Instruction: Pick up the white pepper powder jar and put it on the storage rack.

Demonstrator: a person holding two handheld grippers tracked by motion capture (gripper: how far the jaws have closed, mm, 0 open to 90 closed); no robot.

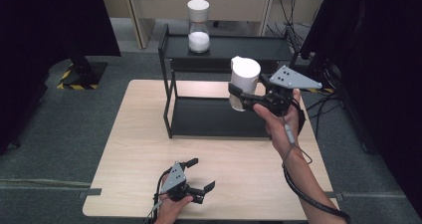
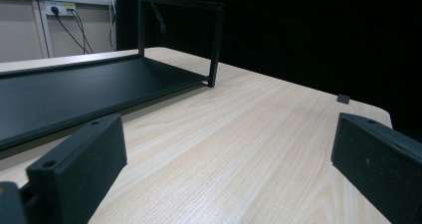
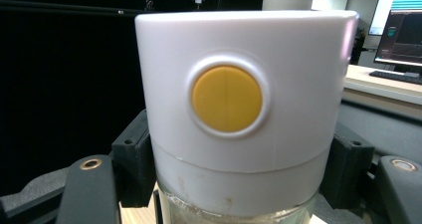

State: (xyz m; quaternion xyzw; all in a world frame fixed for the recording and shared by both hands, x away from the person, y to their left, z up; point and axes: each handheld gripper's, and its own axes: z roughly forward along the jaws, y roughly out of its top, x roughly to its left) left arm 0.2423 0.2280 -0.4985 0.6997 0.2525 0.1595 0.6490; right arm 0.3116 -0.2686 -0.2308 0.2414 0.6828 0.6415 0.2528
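right tool [image 1: 242, 98]: clamped on the white canister [image 1: 244, 82], one jaw on each side of its body, just under the white cap section
canister place: held in the air above the surface [image 1: 134, 149], over the front right part of the black rack [image 1: 170, 115], below the level of the top shelf
canister axis: long axis near vertical, slight tilt; white cap end points up, clear glass base points down
canister face: the right gripper view shows a round yellow button [image 3: 227, 99] on the cap side, turned toward that camera
left tool [image 1: 200, 175]: jaws apart, nothing between them; rests low at the front edge of the surface, well apart from the canister
left tool aim: along the bare wood toward the rack's lower shelf [image 2: 74, 92]
second canister [image 1: 198, 26]: upright on the rack's top shelf, white powder in its lower half
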